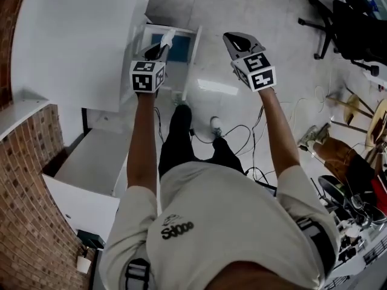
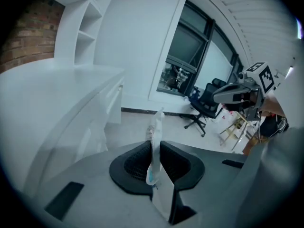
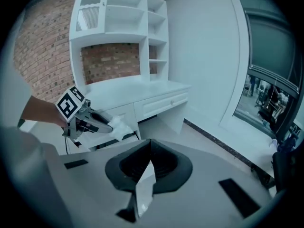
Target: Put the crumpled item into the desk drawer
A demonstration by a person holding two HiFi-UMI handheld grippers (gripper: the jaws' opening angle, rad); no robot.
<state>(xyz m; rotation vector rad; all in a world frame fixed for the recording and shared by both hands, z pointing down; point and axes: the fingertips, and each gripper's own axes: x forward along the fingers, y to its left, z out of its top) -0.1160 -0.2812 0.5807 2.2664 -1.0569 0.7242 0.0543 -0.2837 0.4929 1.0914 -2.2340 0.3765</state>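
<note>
In the head view my left gripper (image 1: 162, 45) is shut on a white crumpled item (image 1: 168, 37), held over an open white desk drawer (image 1: 195, 48) with a blue inside. The left gripper view shows the item (image 2: 156, 122) pinched upright between the dark jaws of the left gripper (image 2: 155, 144). My right gripper (image 1: 231, 38) hangs to the right of the drawer, over the floor. In the right gripper view the jaws of the right gripper (image 3: 151, 144) meet with nothing between them. That view also shows the left gripper (image 3: 92, 121) with the item (image 3: 118, 126) in front of the desk (image 3: 156, 91).
The white desk top (image 1: 72, 47) fills the left, with a brick wall (image 1: 30, 186) behind it and shelves (image 3: 118, 18) above. Cables (image 1: 242, 132) lie on the floor by the person's feet. An office chair (image 1: 341, 23) and clutter (image 1: 351, 180) stand at the right.
</note>
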